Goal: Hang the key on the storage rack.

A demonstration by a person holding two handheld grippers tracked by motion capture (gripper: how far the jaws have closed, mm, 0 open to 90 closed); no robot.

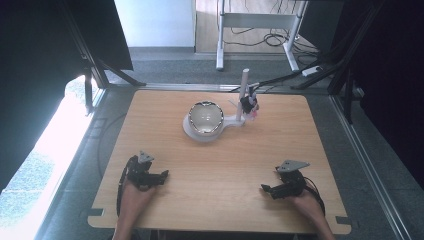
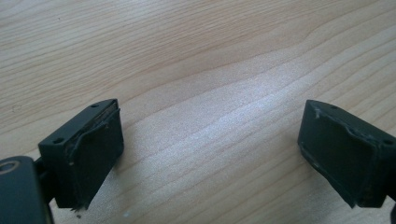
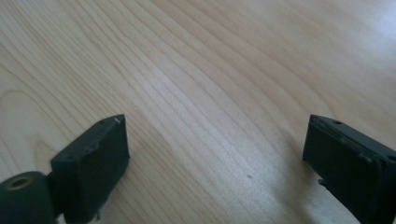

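Since nobody gave us a task, we're guessing the shiny round metal bowl (image 1: 205, 117) on its white plastic stand (image 1: 192, 131) is the thing that matters, so we'll place everything off that bowl.

Nearer the person than the bowl and off to its left, our left gripper (image 1: 161, 176) rests low over the light wooden table (image 1: 220, 170), jaws spread wide with nothing between them. In the left gripper view the left gripper (image 2: 210, 140) looks down on bare wood grain between two blocky black pads with scuffed rubbery faces. Looks like a parked, ready pose to us.

The bowl itself sits toward the far middle of the table, mirror-smooth and domed. Just right of the bowl a white upright post (image 1: 244, 90) rises from the same stand, carrying a small dark clamp (image 1: 248, 104) with something pink we can't make out.

Nearer than the bowl and to its right, our right gripper (image 1: 266, 189) mirrors the left: released, empty, well apart from the bowl. The right gripper view shows the right gripper (image 3: 215, 144) over plain pale wood.
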